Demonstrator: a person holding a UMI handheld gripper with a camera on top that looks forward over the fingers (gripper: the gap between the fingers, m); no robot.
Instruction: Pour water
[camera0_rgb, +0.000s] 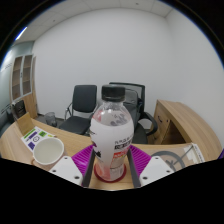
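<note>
A clear plastic water bottle (110, 128) with a black cap and a white label with red print stands upright between my fingers. My gripper (110, 166) is shut on its lower part, and the magenta pads (84, 160) press against both sides. The bottle's reddish base shows just above the wooden table (20, 148). A white paper cup (48, 150) stands open-mouthed on the table to the left of the bottle, just beyond the left finger. I cannot tell whether the bottle rests on the table or hangs slightly above it.
Two black office chairs (82, 103) stand behind the table. A wooden desk (186, 124) sits at the right and a shelf cabinet (22, 80) at the left wall. A small printed box (34, 133) lies behind the cup.
</note>
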